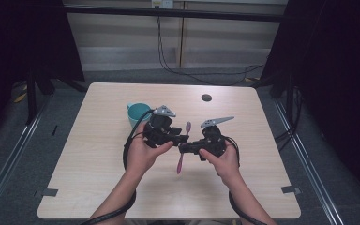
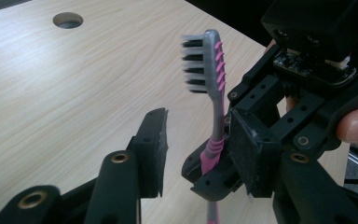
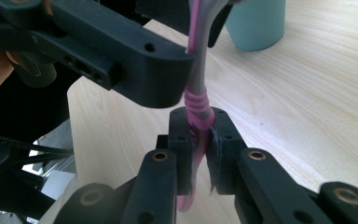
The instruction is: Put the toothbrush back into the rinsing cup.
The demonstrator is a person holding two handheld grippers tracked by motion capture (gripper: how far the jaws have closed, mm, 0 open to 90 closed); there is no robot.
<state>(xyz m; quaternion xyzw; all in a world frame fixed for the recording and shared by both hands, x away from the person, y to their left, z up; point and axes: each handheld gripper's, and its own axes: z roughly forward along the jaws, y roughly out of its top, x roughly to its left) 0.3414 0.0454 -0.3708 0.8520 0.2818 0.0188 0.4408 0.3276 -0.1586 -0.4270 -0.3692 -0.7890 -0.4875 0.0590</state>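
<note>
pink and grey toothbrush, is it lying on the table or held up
Held up: the right gripper clamps the pink and grey toothbrush by its handle, bristles upward, clear of the wooden table.

A pink-and-grey toothbrush (image 2: 216,112) with black-and-white bristles stands at centre frame between two black hand-held grippers. Behind it at upper left, a teal cup (image 1: 137,113) sits on the pale wood-grain desk (image 1: 98,140); grey floor surrounds.
</note>
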